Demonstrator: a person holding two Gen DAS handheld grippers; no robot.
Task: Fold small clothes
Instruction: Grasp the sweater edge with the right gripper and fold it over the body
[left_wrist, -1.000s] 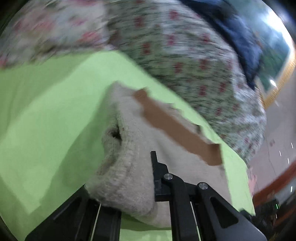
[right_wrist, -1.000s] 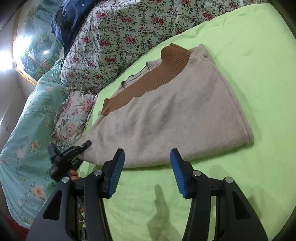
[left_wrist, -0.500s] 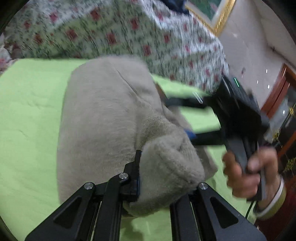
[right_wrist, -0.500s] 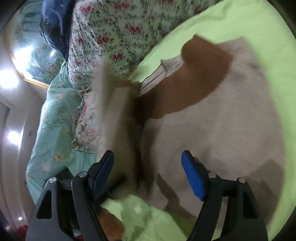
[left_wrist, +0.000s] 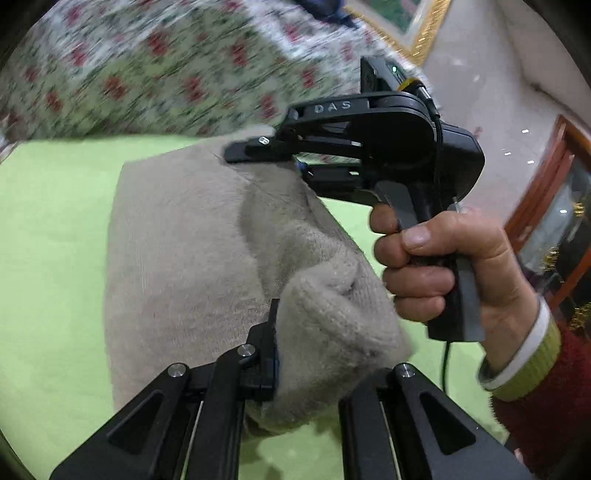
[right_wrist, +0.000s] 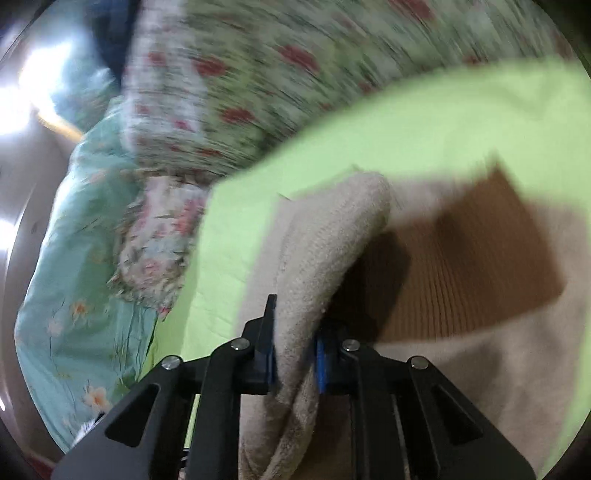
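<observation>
A beige knit sweater (left_wrist: 184, 258) with a brown ribbed band (right_wrist: 480, 266) lies on the green sheet (left_wrist: 48, 221). My left gripper (left_wrist: 317, 350) is shut on a bunched corner of the sweater and holds it up. My right gripper (right_wrist: 293, 350) is shut on another folded edge of the sweater (right_wrist: 325, 251); it also shows in the left wrist view (left_wrist: 266, 155), held by a hand at the sweater's far right edge. The lifted edge is doubled over the rest of the sweater.
A floral quilt (left_wrist: 166, 74) is piled behind the sheet, with a teal floral cover (right_wrist: 81, 266) beside it. A wooden cabinet (left_wrist: 554, 206) stands off the bed's right side. The green sheet spreads left of the sweater.
My right gripper has shut on the sweater's edge; it was open a second ago. Both grippers have lifted that edge and carried it over the garment.
</observation>
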